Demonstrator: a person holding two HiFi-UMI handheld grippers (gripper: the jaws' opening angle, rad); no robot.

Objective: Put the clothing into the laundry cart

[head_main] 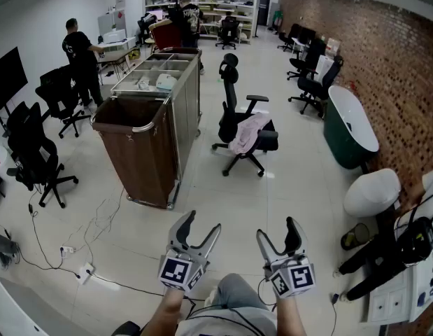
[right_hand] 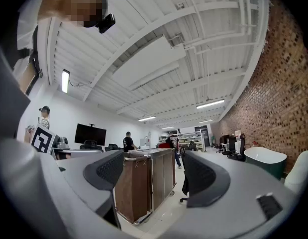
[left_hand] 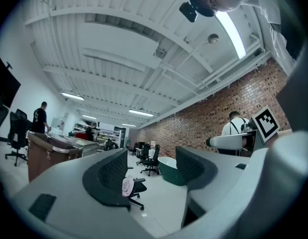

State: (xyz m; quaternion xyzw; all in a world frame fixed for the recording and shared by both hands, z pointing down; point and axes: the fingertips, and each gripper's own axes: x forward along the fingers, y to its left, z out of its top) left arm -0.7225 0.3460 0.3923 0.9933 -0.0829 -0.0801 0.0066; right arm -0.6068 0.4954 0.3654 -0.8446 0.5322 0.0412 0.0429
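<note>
A pink garment (head_main: 247,133) lies draped over the seat of a black office chair (head_main: 238,117) in the middle of the floor; the left gripper view catches the same pink garment (left_hand: 127,185) small and far off. The brown laundry cart (head_main: 140,150) stands left of the chair, its bag open at the top, and fills the gap between the jaws as the cart (right_hand: 135,188) in the right gripper view. Both grippers hover low near my body, far from chair and cart. My left gripper (head_main: 201,229) is open and empty. My right gripper (head_main: 279,232) is open and empty too.
Behind the cart bag sits its metal housekeeping trolley (head_main: 164,75). Other black chairs (head_main: 36,158) stand at the left, cables (head_main: 69,247) trail on the floor. A dark green bathtub (head_main: 349,126) and white fixtures (head_main: 371,192) line the brick wall. Two people (head_main: 82,58) stand at the back.
</note>
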